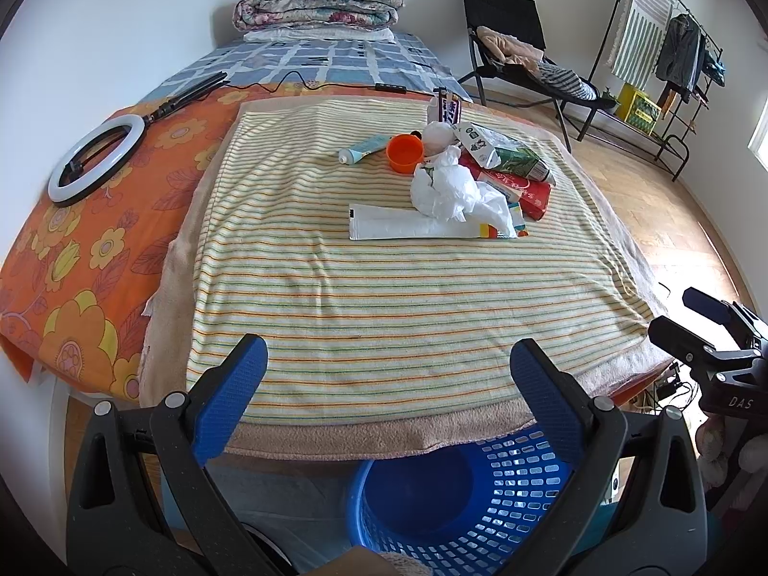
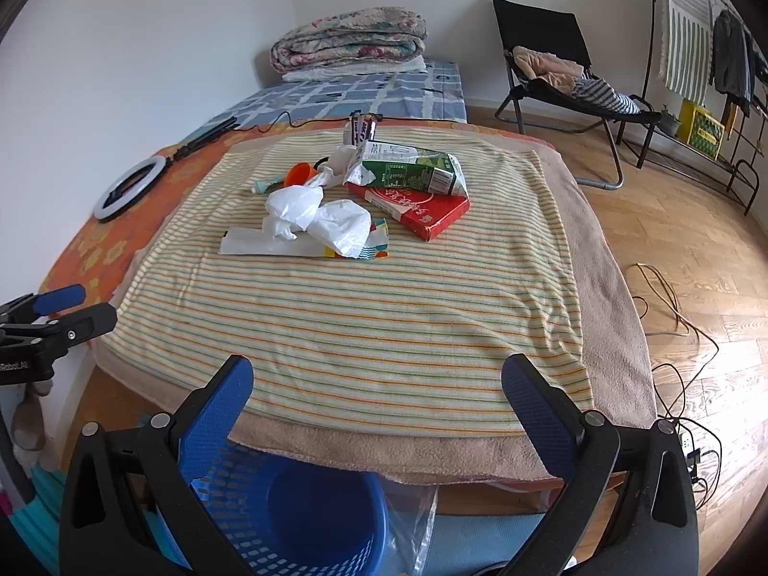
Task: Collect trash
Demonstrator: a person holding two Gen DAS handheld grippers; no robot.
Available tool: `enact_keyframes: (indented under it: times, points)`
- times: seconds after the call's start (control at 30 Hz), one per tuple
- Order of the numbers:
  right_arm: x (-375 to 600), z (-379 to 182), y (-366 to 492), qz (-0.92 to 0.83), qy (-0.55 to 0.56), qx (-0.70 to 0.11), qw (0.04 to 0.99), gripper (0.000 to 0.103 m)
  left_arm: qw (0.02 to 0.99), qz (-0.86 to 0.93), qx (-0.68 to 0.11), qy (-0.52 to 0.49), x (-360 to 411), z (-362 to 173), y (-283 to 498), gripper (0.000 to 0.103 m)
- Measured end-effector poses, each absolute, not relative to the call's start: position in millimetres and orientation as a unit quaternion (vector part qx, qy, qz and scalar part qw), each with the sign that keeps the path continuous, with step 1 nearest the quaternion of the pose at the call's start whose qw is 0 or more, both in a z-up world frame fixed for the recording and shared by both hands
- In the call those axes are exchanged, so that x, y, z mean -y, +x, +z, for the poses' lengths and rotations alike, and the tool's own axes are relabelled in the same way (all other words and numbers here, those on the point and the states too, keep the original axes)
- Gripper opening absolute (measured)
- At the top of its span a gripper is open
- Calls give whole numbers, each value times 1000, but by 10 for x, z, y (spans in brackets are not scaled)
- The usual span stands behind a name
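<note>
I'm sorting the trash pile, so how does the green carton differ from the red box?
The green carton lies on top, resting partly on the red box, which lies flat on the striped towel. The green carton's spout end is torn open and its body crumpled; the red box keeps its flat rectangular shape. Both are printed packaging, lying down in the same pile.

A bed (image 1: 86, 249) carries a striped towel (image 1: 384, 297); trash (image 1: 461, 182) sits piled on the towel; a ring light (image 1: 96, 158) lies beside it.

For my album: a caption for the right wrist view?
Open right gripper faces trash on a striped towel, basket below.
</note>
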State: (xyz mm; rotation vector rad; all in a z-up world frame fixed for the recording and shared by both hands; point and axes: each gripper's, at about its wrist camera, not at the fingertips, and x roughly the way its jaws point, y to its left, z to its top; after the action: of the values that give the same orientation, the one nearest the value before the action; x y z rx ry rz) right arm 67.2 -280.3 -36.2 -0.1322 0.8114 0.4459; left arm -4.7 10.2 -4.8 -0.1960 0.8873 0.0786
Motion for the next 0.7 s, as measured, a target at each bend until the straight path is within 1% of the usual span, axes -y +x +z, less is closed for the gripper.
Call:
enact_keyframes:
  times: [0.7]
  points:
    - [2840,-369,695,201,-60,-383,899,102,898,39,-428,-93,-97,-56,-43,103]
